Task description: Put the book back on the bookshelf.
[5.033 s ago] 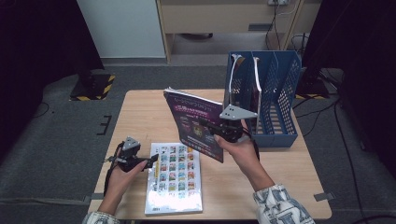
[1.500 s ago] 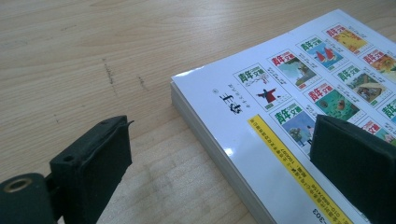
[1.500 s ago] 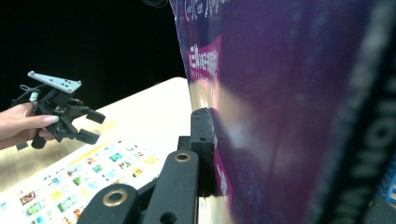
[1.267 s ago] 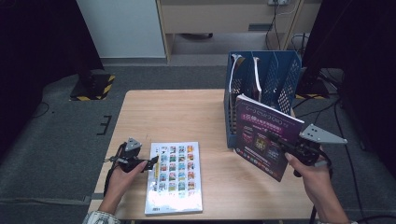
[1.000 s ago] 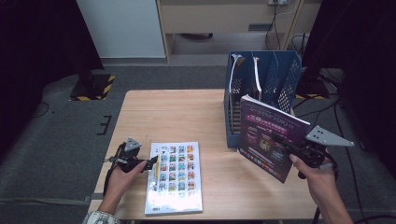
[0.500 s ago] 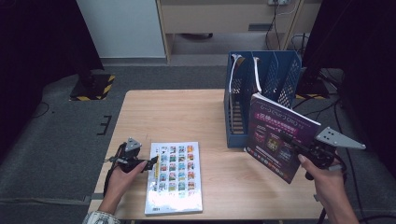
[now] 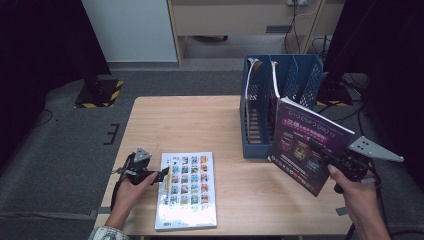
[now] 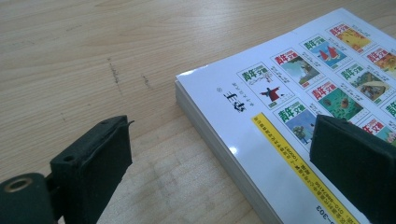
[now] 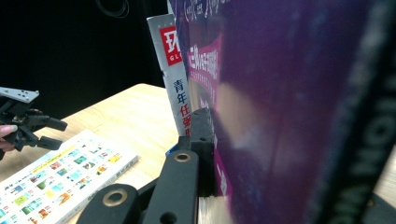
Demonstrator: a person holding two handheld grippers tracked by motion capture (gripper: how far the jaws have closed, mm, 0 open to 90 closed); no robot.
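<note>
The right gripper (image 7: 334, 161) is clamped on a purple magazine (image 7: 306, 145), holding it tilted above the table's (image 7: 200, 120) right edge, just beside the blue file rack (image 7: 260, 100). The left gripper (image 7: 162, 175) rests with jaws apart at the near left corner of a white magazine (image 7: 187, 190), which lies flat on the table.

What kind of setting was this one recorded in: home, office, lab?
Most likely an office or lab room set up for recording. A small wooden table stands on grey carpet, a blue file rack holds magazines, cables trail across the floor, and dark curtains hang at both sides.
</note>
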